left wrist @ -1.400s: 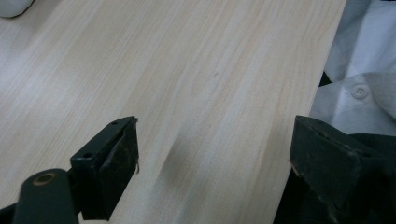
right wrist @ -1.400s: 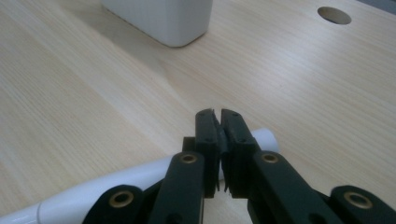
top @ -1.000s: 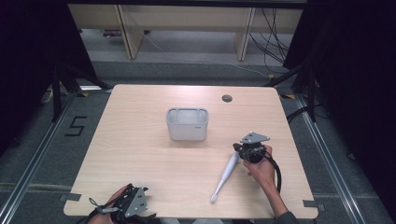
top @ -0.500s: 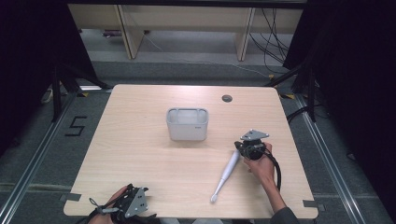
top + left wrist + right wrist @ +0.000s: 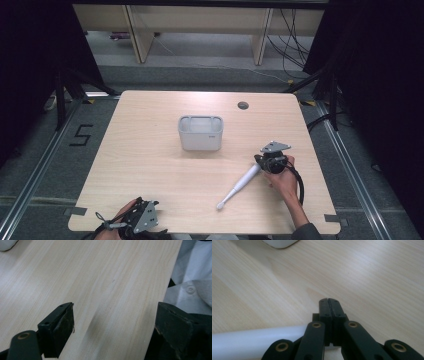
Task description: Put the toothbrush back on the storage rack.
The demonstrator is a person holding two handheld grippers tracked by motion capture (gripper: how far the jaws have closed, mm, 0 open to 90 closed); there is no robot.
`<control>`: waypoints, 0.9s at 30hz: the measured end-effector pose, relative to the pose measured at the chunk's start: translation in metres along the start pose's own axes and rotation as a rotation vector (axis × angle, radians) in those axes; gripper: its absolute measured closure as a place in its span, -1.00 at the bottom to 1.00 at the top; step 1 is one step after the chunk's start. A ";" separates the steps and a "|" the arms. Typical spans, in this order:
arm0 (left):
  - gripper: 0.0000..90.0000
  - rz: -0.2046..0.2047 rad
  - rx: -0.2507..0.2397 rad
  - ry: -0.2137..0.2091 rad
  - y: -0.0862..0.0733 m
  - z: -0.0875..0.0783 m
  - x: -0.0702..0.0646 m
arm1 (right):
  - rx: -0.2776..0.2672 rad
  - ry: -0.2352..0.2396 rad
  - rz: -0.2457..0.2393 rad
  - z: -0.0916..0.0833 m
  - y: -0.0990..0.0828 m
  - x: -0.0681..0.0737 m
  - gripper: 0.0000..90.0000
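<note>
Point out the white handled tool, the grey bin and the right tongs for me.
white handled tool [image 5: 241, 185], high view, mid-handle.
grey bin [image 5: 200, 140], high view, front wall.
right tongs [image 5: 329, 305], right gripper view, shut tips.

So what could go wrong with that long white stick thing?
The right gripper is shut with its jaws pressed together, and the long white plastic wand passes under or beside it, so it may not be clamped at all. A lift could leave it behind or roll it off the light wooden table's near edge.

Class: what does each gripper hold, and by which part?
Nothing. The left gripper is open and empty; the right gripper has its jaws shut together, the white stick beside them.
</note>
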State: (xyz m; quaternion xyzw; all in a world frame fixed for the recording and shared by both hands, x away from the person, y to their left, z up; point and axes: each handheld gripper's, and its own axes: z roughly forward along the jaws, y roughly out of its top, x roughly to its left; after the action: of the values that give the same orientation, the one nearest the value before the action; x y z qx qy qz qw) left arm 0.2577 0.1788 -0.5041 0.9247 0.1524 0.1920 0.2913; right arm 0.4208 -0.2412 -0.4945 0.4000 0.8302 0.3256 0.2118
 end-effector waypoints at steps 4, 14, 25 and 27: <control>-0.66 0.002 0.012 -0.048 0.001 -0.001 0.002 | 0.000 0.003 0.004 -0.003 -0.004 0.002 1.00; -0.66 -0.002 -0.014 -0.020 0.000 -0.001 0.000 | 0.033 0.016 -0.040 -0.015 -0.010 0.015 0.99; -0.66 0.000 -0.014 -0.018 0.000 -0.001 0.000 | 0.039 0.005 -0.054 -0.029 -0.019 0.022 0.98; -0.66 -0.001 -0.015 -0.019 0.000 -0.001 0.000 | 0.041 0.007 -0.057 -0.031 -0.021 0.023 0.98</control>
State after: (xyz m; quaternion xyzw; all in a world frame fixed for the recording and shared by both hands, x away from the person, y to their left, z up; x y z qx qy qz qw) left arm 0.2574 0.1792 -0.5036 0.9242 0.1487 0.1844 0.2996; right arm 0.3770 -0.2437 -0.4901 0.3792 0.8486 0.3034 0.2100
